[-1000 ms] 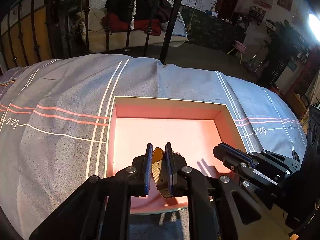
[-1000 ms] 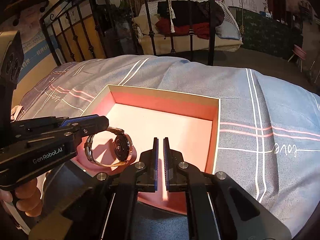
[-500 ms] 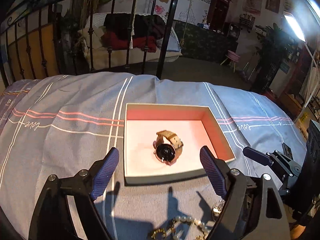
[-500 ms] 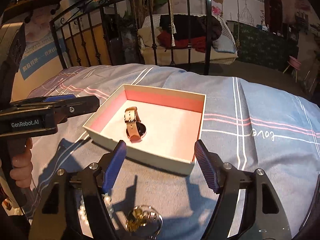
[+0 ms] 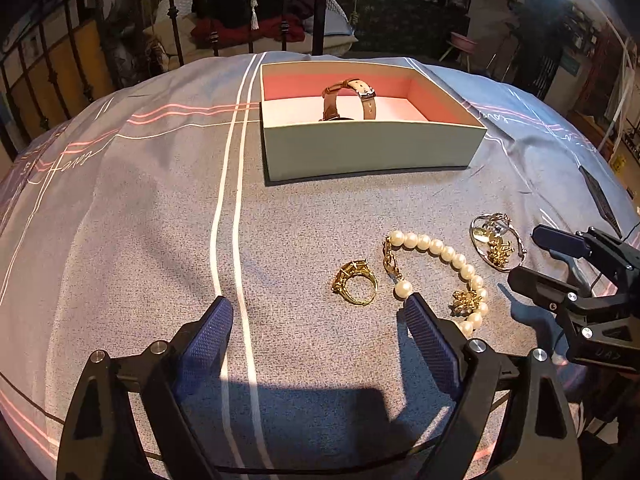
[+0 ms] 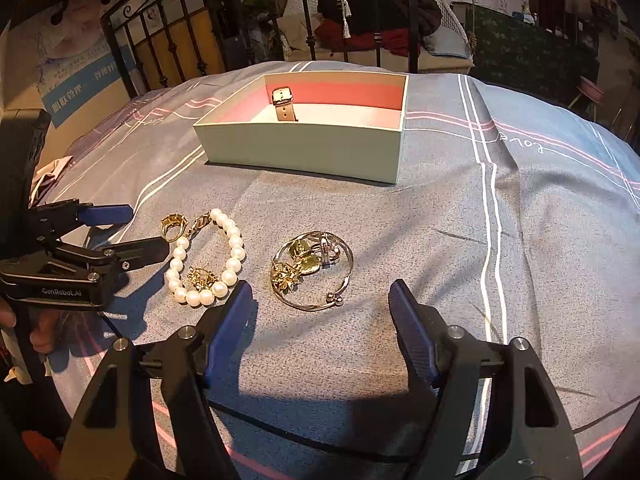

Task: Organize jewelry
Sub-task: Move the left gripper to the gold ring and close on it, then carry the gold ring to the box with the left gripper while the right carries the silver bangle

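An open box [image 5: 372, 144] with a pink inside holds a brown-strapped watch [image 5: 348, 96]; box [image 6: 304, 148] and watch [image 6: 284, 106] also show in the right wrist view. On the grey cloth in front lie a gold ring [image 5: 355, 283], a pearl bracelet [image 5: 440, 252] and a silver bangle with gold pieces [image 5: 496, 246]. The right wrist view shows the ring [image 6: 174, 226], the pearl bracelet [image 6: 208, 260] and the bangle [image 6: 312, 270]. My left gripper [image 5: 316, 320] is open and empty, just before the ring. My right gripper [image 6: 320, 312] is open and empty, just before the bangle.
A grey striped cloth [image 5: 160, 208] covers the rounded surface. A black iron railing [image 6: 240, 32] and a bed with clothes [image 5: 256, 20] stand behind. A dark flat object [image 5: 598, 196] lies at the cloth's right edge.
The left gripper let go of the watch in the box and opened. Both grippers opened and pulled back toward me, down low over the loose jewelry.
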The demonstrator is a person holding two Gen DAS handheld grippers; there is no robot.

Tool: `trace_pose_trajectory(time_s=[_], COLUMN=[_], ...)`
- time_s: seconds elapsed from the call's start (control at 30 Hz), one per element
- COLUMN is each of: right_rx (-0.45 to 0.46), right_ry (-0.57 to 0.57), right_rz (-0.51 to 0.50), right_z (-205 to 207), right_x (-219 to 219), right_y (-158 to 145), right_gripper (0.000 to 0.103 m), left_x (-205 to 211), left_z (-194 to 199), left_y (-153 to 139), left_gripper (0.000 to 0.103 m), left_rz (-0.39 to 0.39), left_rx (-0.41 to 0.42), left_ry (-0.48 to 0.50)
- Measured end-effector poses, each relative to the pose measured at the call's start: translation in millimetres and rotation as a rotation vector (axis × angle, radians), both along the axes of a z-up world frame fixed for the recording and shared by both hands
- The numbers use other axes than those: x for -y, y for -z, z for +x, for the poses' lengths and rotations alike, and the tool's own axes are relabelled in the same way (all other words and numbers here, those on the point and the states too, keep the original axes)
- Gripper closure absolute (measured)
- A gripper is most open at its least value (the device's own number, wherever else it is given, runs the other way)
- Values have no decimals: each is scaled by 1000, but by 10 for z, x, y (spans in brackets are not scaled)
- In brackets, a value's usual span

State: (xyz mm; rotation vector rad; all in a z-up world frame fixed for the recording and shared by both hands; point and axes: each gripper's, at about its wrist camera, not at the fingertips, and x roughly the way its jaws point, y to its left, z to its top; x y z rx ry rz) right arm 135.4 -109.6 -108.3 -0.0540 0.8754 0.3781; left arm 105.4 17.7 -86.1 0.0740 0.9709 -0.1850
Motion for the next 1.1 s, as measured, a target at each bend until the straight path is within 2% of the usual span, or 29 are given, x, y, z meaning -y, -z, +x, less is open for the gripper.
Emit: trace_pose_trajectory(time_s=[0.13, 0.23, 0.3, 0.37, 0.47, 0.5, 0.63, 0.67, 1.1], right_rx=[0, -7, -11, -10, -7, -6, 4, 4, 58], right_ry=[-24, -34, -37, -40, -45, -48, -68, -70, -47], right_rz=[-80, -104, -108, -111, -111, -116, -113, -107, -31], right_z=[66, 147, 181, 183, 174, 167, 145, 143, 83], right_x=[-125, -181, -199, -212, -229, -240, -272, -270, -178], right_y=[26, 37, 46, 51, 50, 53, 57, 57, -103], right_gripper=[32, 32, 32, 33, 36, 38, 46, 53, 53], left_x=[47, 96, 124, 137, 114, 98, 90, 94, 75], left_z=[48, 82, 90, 97, 107, 113, 112, 111, 86], left_y=[41, 53, 47, 43, 43, 42, 37, 38, -118], left_gripper=[25, 30, 43, 62, 77, 79, 79, 79, 79], left_rz=[24, 39, 33, 17, 7, 3, -10, -9, -52], left_rx=[10, 16, 24, 27, 30, 30, 30, 31, 58], left_ry=[4, 16, 37, 48, 34, 26, 25, 25, 23])
